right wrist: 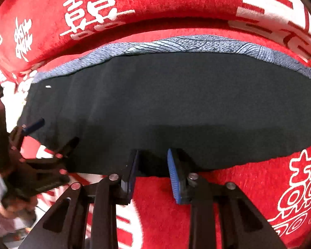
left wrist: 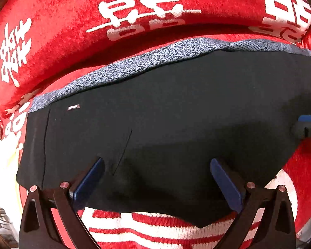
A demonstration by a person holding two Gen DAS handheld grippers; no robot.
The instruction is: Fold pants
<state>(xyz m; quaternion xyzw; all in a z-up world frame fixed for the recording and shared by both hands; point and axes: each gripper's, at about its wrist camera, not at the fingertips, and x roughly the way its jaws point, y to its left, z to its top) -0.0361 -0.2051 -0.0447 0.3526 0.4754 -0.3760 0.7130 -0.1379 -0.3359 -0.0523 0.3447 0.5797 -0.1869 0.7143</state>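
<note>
We've got a red cover with white double-happiness characters under everything and rising into a padded ridge at the back; can't tell whether it's a sofa, bed or tabletop beneath. On it lie the black pants, spread flat and wide across both views, near edge running just past the tool tips. They sit on top of a blue-grey patterned cloth, which shows only as a strip along the far edge of the pants, fine speckle on the left and wave-like line pattern to the right. Left tool is spread wide, blue pads well apart, both tips over the near part of the pants with nothing between them; can't tell whether the tips touch the fabric. Right tool has a narrow gap, not closed, blue pads near the hem; dark fabric sits in front of and between the tips, but we can't confirm a pinch. In the right wrist view the left tool shows at the left, over the pants' left end. In the left wrist view the right tool shows at the right edge, beside the pants. Small silver tag on the pants near their far left corner. A thin seam line runs diagonally just ahead of the left tool's left pad.
</note>
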